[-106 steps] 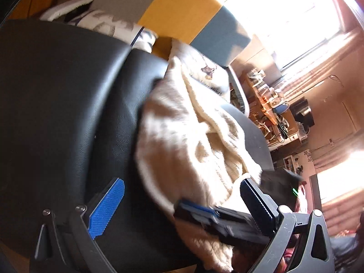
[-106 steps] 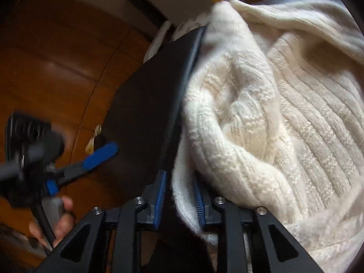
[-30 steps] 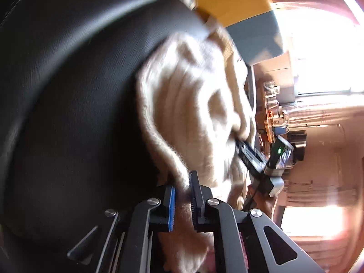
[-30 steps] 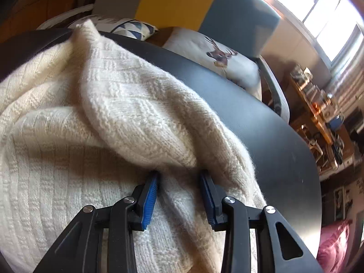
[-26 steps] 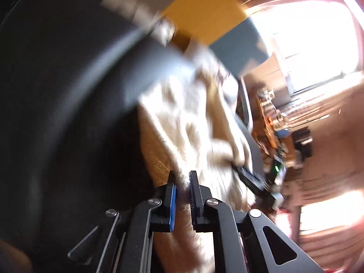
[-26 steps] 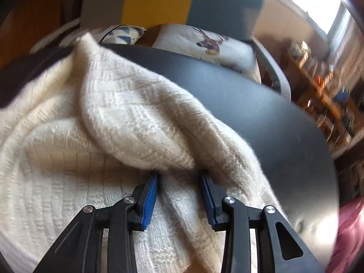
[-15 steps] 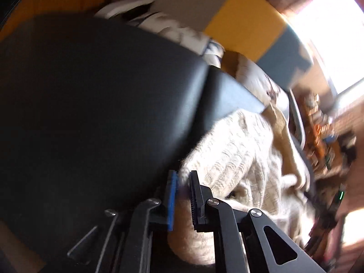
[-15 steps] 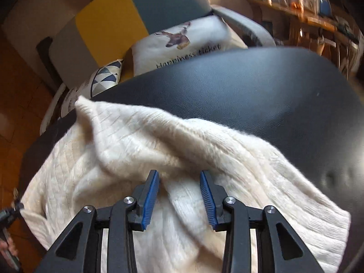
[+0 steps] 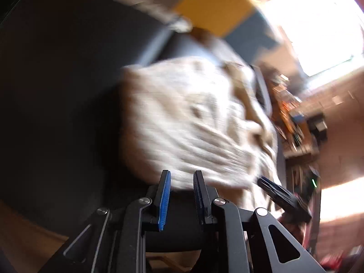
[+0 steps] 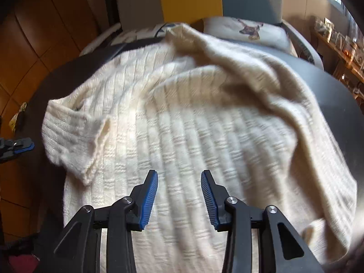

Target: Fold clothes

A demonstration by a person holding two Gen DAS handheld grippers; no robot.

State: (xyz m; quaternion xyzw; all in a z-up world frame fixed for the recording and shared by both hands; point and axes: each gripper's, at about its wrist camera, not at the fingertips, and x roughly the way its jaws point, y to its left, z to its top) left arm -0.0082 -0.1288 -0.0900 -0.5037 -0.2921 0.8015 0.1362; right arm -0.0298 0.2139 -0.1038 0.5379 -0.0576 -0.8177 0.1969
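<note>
Now the cream knitted sweater [image 10: 204,118] lies in a bunched heap on the black desk [image 10: 336,95], with one ribbed cuff [image 10: 70,134] folded over at its left edge. Above it, the right gripper [image 10: 179,193] hovers with its jaws apart and holds nothing. In the blurred left wrist view, the left gripper [image 9: 180,195] is also released, its fingers parted just beside the sweater's near edge.

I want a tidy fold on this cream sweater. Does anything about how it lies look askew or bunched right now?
Yes. The cream sweater lies rumpled on the black table: a thick diagonal fold ridges across its far side, and the ribbed cuff at the left flops loose over the body. No damage is visible.
</note>
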